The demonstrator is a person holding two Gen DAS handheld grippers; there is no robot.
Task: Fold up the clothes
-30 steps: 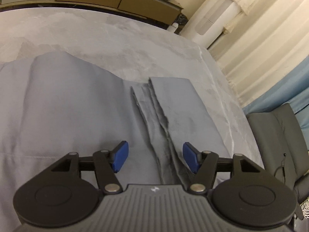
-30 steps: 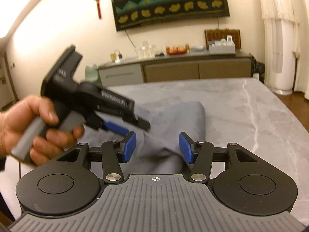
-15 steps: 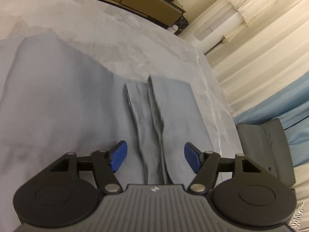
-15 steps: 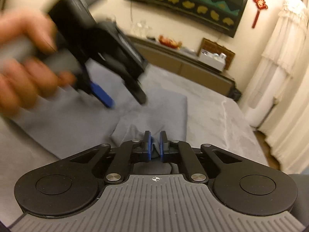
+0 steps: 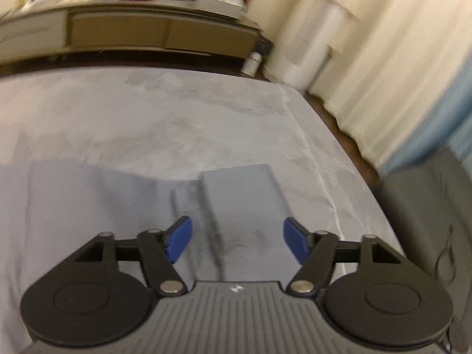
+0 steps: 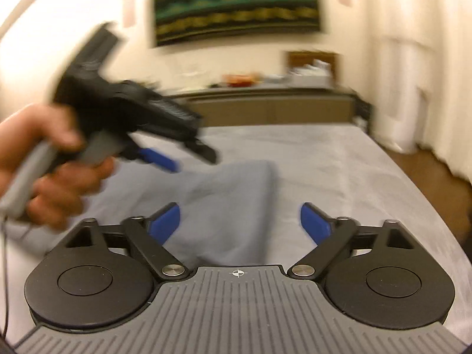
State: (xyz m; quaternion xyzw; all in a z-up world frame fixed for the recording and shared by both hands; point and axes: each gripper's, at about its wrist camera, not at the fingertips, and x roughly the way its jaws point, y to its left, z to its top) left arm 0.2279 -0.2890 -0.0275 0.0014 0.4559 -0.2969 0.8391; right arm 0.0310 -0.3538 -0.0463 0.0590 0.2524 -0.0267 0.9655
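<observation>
Grey marbled table [image 5: 183,112] bears grey garment [image 5: 242,194]; left hand-held gripper [image 5: 237,237], right hand-held gripper [image 6: 239,224] both opening, empty.

A: What stands behind the grey table [image 5: 177,112]?

B: A long low sideboard [image 5: 159,34] with brown fronts, its top cluttered with blurred small items.

A: And the wall?

B: A dark hanging [image 6: 236,6] with green and gold bands. Cream curtains [image 5: 392,59] fall at the right, a grey chair [image 5: 424,206] beside them.
</observation>
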